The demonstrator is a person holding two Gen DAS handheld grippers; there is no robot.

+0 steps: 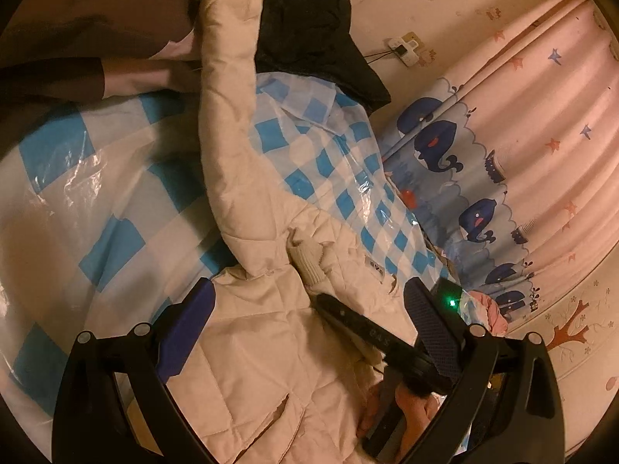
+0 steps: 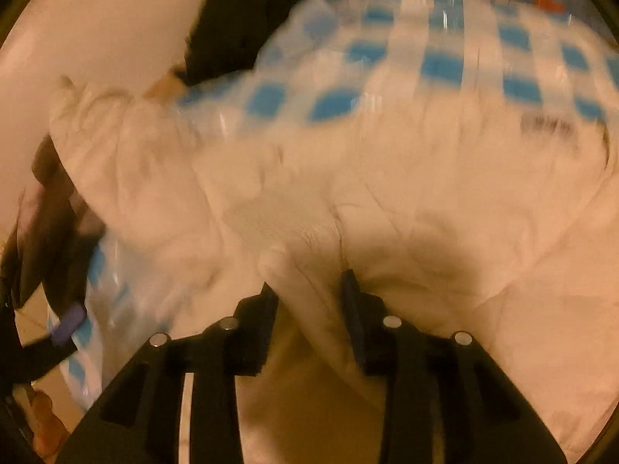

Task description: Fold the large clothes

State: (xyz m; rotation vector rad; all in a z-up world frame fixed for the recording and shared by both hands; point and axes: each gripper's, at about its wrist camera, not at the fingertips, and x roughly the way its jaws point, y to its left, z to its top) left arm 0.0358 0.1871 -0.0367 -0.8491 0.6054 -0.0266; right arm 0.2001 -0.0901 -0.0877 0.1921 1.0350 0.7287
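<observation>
A cream quilted jacket (image 1: pixel 271 328) is spread on a blue-checked sheet (image 1: pixel 77 193). The left gripper (image 1: pixel 309 301) is held wide above it; the right gripper (image 2: pixel 309 290), blurred, is seen half-parted around a fold.

One cream quilted jacket (image 1: pixel 271 348), one black garment (image 1: pixel 313 34), one blue-checked plastic sheet (image 1: pixel 116 193), apparently one whale-print curtain (image 1: pixel 503 154), two grippers (image 1: pixel 309 309) (image 2: pixel 309 290).

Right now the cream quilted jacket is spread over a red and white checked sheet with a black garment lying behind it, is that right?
Not quite: the checked sheet is blue and white, as the left wrist view shows. The cream quilted jacket lies on it, black garment behind.
</observation>
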